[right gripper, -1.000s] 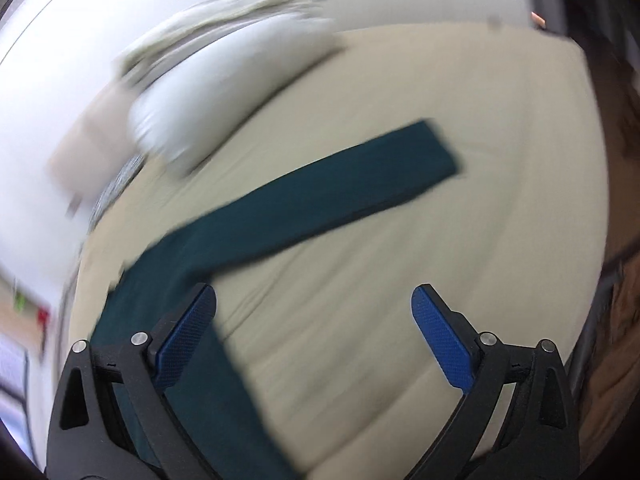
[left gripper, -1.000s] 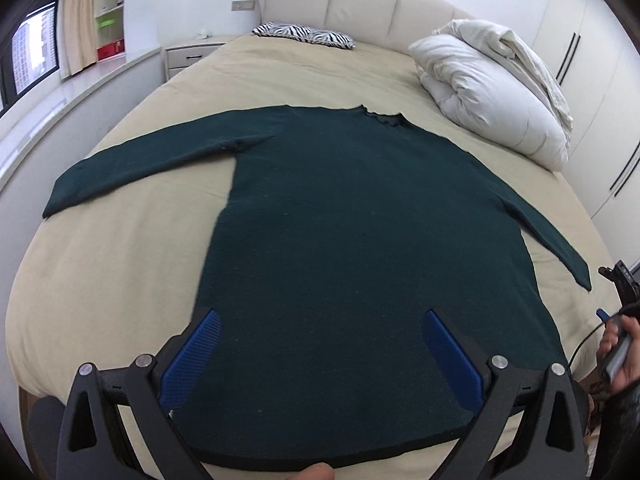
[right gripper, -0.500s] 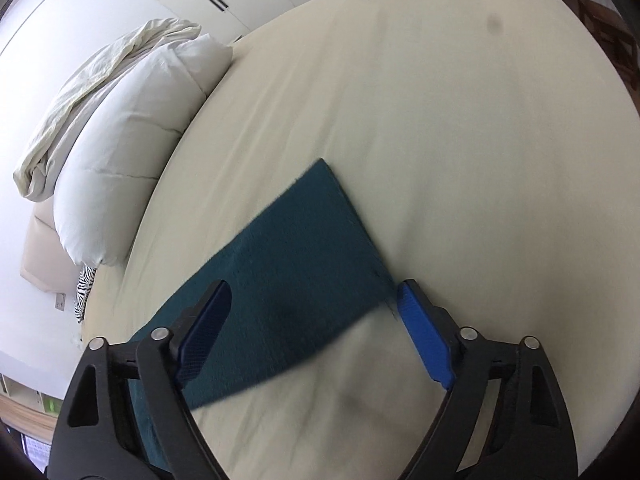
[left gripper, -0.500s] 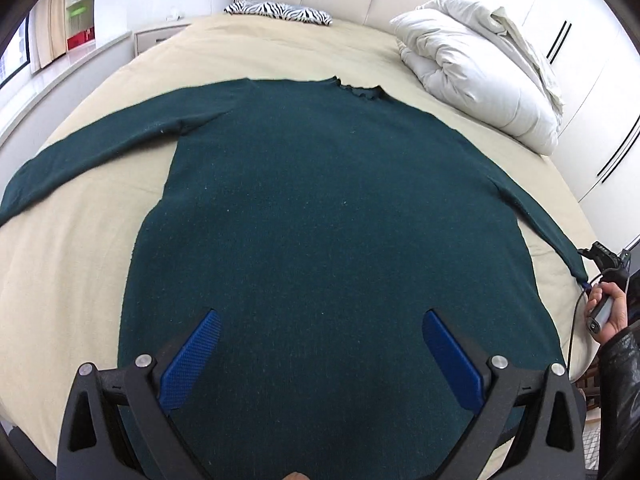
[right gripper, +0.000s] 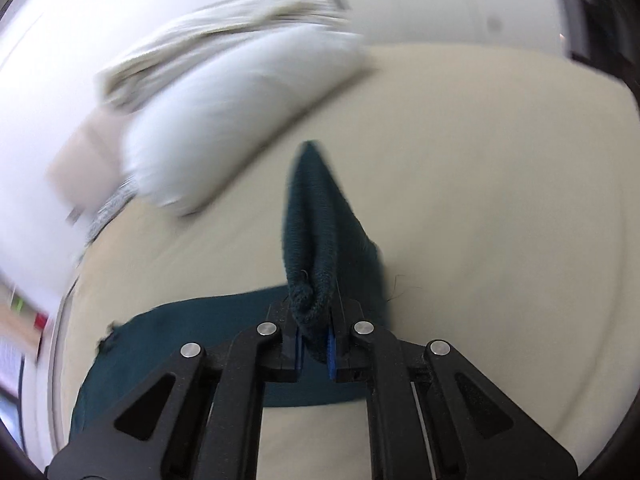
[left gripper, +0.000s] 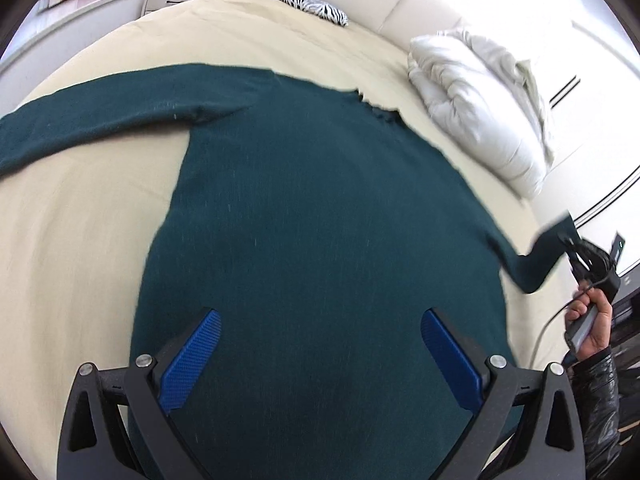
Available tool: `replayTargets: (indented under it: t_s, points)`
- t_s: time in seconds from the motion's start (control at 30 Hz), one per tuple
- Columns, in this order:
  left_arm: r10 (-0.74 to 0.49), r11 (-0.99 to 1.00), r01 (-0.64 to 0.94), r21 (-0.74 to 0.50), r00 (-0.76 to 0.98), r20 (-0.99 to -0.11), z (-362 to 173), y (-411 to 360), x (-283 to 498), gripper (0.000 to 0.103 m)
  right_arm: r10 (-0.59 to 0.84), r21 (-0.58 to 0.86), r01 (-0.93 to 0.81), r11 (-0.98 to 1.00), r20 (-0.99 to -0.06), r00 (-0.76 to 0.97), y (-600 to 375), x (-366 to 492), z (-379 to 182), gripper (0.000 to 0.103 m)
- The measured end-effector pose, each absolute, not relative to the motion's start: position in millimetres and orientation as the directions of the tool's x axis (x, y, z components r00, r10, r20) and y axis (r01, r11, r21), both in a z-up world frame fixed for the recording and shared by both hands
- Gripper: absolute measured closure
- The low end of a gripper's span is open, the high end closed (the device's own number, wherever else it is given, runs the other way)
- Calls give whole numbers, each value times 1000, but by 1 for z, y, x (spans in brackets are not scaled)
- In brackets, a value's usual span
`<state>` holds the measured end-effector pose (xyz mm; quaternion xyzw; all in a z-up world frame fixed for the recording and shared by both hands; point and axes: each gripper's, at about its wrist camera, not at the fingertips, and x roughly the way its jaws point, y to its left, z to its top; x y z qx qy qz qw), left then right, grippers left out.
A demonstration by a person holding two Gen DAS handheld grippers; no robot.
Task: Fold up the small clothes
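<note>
Sleeve cuff now clamped and lifted by right gripper (right gripper: 316, 344).
Left view: dark green knit sweater (left gripper: 320, 240) flat on beige bed (left gripper: 80, 220), left gripper (left gripper: 320, 356) released above hem, sleeve raised at 3 o'clock. Right view: half second ago fingers were apart; folding inward can begin.

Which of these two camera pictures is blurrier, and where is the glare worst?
Right wrist view: blurrier; the white duvet and wall smear with motion, while the right hand-held gripper and the sweater sleeve it clamps stay sharp. Left wrist view: mostly crisp with slight streaking on the green sweater; glare blows out the headboard and wardrobe at upper right. Both bow strongly at the edges.
</note>
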<state>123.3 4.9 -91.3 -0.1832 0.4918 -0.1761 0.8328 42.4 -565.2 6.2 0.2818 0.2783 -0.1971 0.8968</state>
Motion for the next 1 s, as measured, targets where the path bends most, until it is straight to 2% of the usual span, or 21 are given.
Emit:
replayTargets:
  t_s: [0.1, 0.2, 0.33, 0.43, 0.47, 0.5, 0.57, 0.7, 0.83, 0.87, 1.0]
  points:
    - [-490, 855, 102, -509, 481, -726, -88, 15, 136, 2, -59, 373, 325, 869, -573, 817, -487, 101, 29, 96]
    - [-504, 837, 88, -540, 506, -700, -85, 27, 149, 4, 79, 386, 180, 905, -567, 820, -411, 143, 27, 96]
    - [-505, 830, 77, -552, 524, -686, -83, 37, 167, 6, 214, 375, 47, 926, -623, 752, -315, 190, -10, 96]
    - [-519, 823, 85, -562, 518, -680, -85, 33, 179, 6, 240, 333, 12, 943, -705, 667, -272, 210, -53, 91]
    - [-518, 825, 91, -557, 512, -685, -86, 29, 184, 6, 271, 348, -10, 937, -712, 648, -263, 206, -64, 85]
    - [-521, 826, 97, -555, 506, -687, -88, 25, 189, 6, 313, 385, -26, 923, -708, 633, -263, 203, -74, 63]
    - [-536, 821, 113, -560, 494, -685, -90, 13, 199, 6, 335, 423, -19, 906, -687, 645, -265, 186, -79, 42]
    - [-562, 811, 144, -567, 458, -689, -95, -21, 226, 7, 337, 451, -20, 892, -637, 693, -289, 140, -71, 42]
    - [-539, 837, 166, -521, 417, -732, -105, -64, 261, 20, 315, 515, 62, 855, -610, 727, -332, 90, -72, 42]
    - [-524, 847, 162, -506, 410, -746, -110, -73, 272, 29, 312, 541, 86, 836, -599, 738, -346, 83, -74, 42]
    - [-464, 885, 154, -440, 383, -799, -125, -98, 300, 49, 293, 633, 188, 751, -574, 765, -411, 70, -82, 42]
